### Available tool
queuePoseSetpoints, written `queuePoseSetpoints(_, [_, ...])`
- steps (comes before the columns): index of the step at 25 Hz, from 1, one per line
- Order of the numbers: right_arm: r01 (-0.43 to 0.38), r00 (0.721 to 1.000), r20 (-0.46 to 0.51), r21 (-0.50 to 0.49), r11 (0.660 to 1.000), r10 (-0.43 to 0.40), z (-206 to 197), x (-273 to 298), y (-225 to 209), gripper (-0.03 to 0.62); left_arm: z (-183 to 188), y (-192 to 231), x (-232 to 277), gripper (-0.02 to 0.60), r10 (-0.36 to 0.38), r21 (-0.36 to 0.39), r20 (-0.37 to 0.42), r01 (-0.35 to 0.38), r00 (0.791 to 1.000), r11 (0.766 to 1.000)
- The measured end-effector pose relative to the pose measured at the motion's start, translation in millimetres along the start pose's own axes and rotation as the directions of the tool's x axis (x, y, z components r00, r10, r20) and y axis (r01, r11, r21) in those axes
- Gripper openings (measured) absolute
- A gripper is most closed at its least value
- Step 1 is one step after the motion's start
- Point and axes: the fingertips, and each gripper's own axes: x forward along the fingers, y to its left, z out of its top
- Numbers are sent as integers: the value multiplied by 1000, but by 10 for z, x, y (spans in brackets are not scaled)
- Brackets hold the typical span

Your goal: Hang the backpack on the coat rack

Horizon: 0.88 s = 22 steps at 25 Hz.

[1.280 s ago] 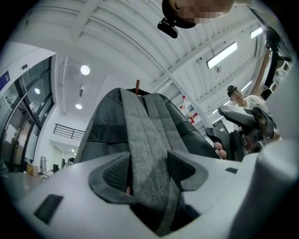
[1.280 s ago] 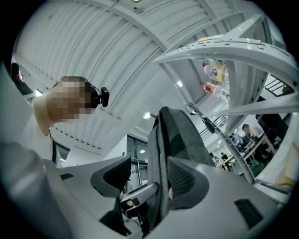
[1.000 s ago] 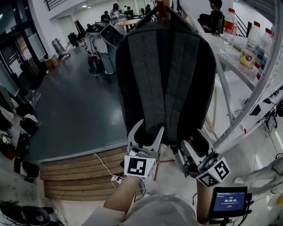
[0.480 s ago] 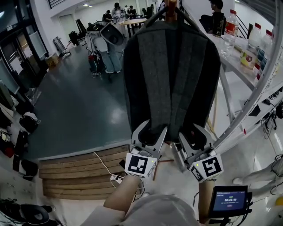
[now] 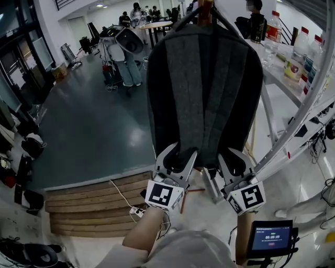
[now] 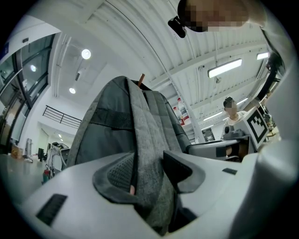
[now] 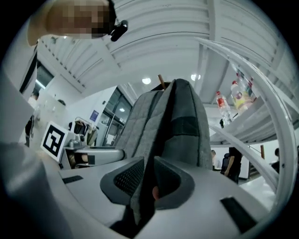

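Note:
A dark grey backpack (image 5: 204,89) hangs with its padded back toward me from a wooden coat rack peg (image 5: 205,9). My left gripper (image 5: 177,157) is at its lower left edge, shut on a grey shoulder strap (image 6: 147,154) that fills the space between the pads. At the lower right edge, my right gripper (image 5: 235,159) has its jaws closing. In the right gripper view a fold of grey fabric (image 7: 142,186) is squeezed between its pads, and the backpack (image 7: 177,121) rises up to the peg (image 7: 161,80). Both grippers (image 6: 149,175) (image 7: 148,179) point slightly upward.
A white table with several bottles (image 5: 301,49) stands at the right, over a curved white metal frame (image 5: 293,131). Wooden steps (image 5: 89,207) and a white cable lie at lower left. People stand far back on the dark floor (image 5: 125,57). A small screen (image 5: 271,238) hangs by my right arm.
The right gripper rolled upright and drew in to the backpack's lower right edge, then its jaws narrowed onto the fabric. The left gripper kept its hold and barely moved.

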Motion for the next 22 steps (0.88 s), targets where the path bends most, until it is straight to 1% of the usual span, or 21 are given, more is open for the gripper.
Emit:
queuePoseSetpoints(2, [-1,1000,-19,-48,999,0,-20,11,32,60,-10,13,-2,195,2,1,-1,-2,1000,1000])
queuePoseSetpoints(7, [-13,1000,-10,-11,1000,13,-7,31,32,54,-11,55,-18,190,4,-5,3,-4,1000,1000])
queuePoseSetpoints(22, [10,1000,-12,-12,1000,-10,-18,40,55,54,-38,67,-66,183,-8,-8,3,8,1000,1000])
